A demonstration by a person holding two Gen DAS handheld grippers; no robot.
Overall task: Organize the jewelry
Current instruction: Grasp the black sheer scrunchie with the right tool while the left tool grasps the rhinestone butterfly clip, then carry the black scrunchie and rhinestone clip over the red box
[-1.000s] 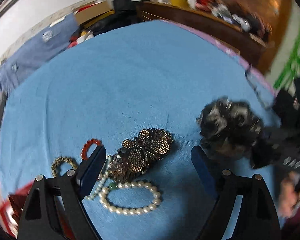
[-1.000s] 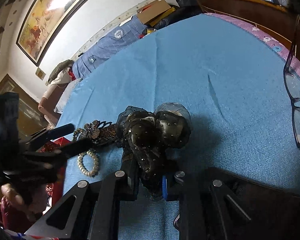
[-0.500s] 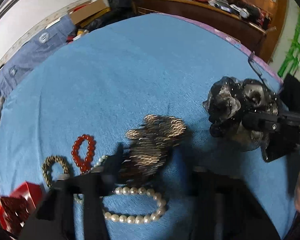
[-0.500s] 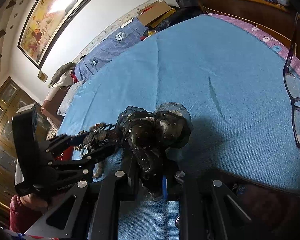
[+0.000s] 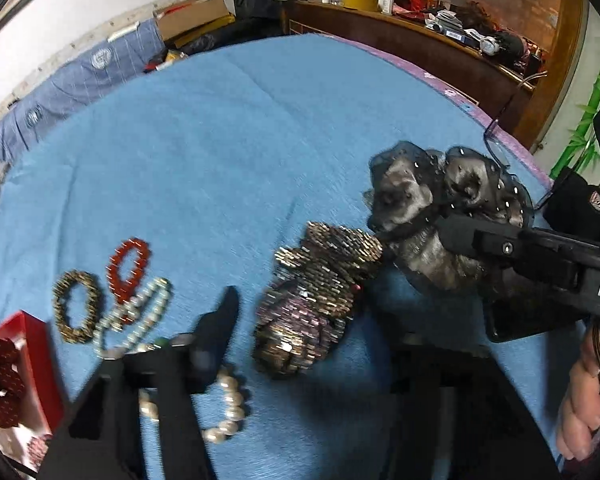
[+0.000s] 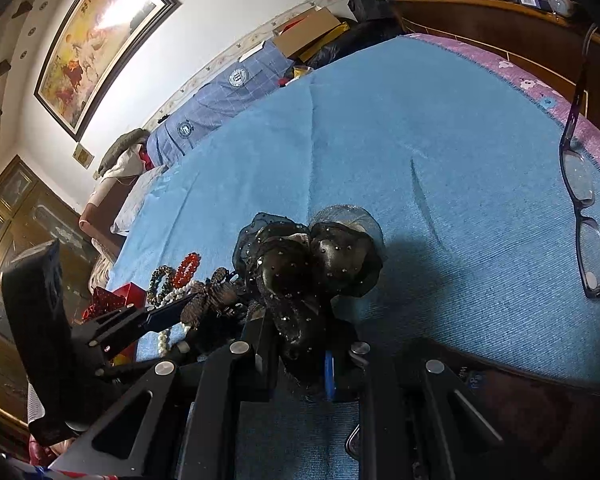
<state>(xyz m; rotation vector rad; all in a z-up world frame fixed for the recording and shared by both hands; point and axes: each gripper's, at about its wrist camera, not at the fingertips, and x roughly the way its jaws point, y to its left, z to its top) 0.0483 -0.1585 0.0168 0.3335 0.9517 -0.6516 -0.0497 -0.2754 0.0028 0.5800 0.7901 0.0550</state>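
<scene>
My right gripper is shut on a black studded fabric bow hair clip, which also shows in the left wrist view just right of a beaded butterfly-shaped hair clip. My left gripper is open around the butterfly clip, blurred by motion; it also shows in the right wrist view. A pearl bracelet, a pearl strand, a red bead bracelet and a bronze bead bracelet lie on the blue cloth.
A red box with a dark red ornament sits at the left edge. Black-framed glasses lie at the cloth's right edge. Blue pillows, boxes and a cluttered wooden shelf stand beyond the bed.
My left gripper has moved forward and right over the butterfly clip. The right gripper with the black bow has come closer to the butterfly clip.
</scene>
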